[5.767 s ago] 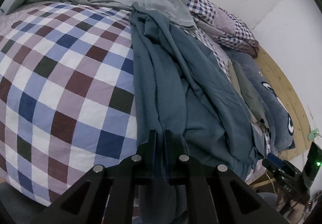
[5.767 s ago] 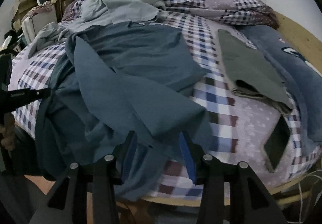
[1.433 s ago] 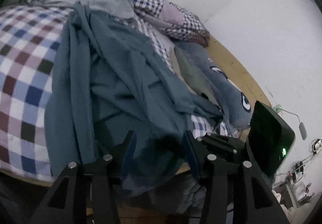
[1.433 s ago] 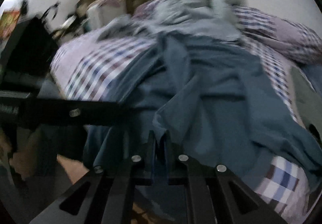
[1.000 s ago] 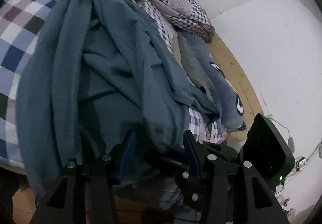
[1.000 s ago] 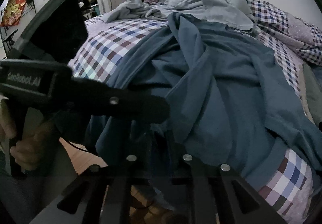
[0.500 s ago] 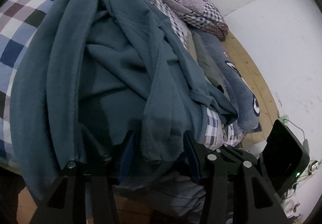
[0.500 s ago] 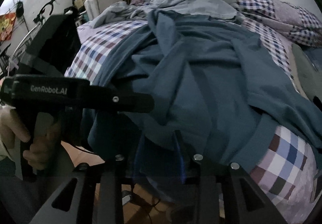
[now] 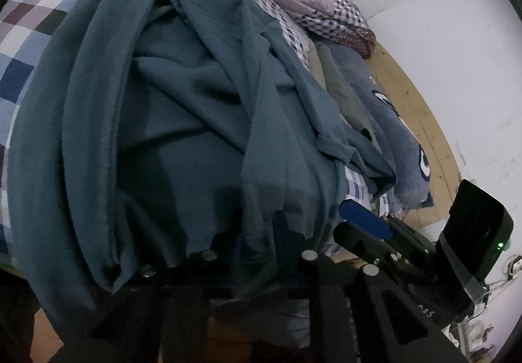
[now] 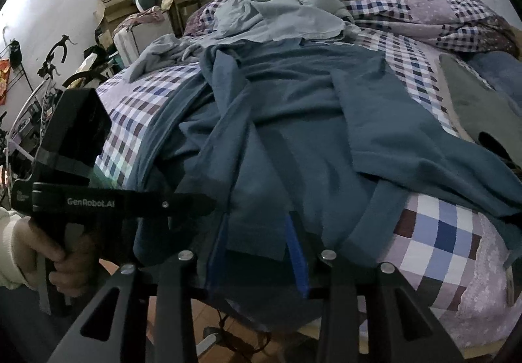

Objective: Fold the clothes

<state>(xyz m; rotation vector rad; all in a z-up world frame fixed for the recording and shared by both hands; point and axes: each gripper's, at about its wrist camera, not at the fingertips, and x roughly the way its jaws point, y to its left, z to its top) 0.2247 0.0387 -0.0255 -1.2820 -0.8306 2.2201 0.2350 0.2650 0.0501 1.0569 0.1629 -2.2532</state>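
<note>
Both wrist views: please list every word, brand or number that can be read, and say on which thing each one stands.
"GenRobot.AI": white letters on the side bar of the left gripper, in the right wrist view.
A small white mark on that gripper's rear end: too small to read.
Pale characters on the right gripper's body, in the left wrist view: upside down and too blurred to read.
Printing on the cardboard box: too small to read.

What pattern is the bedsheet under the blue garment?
Checked bedsheet: white, blue, mauve and dark brown squares; clearest in the right wrist view.
</note>
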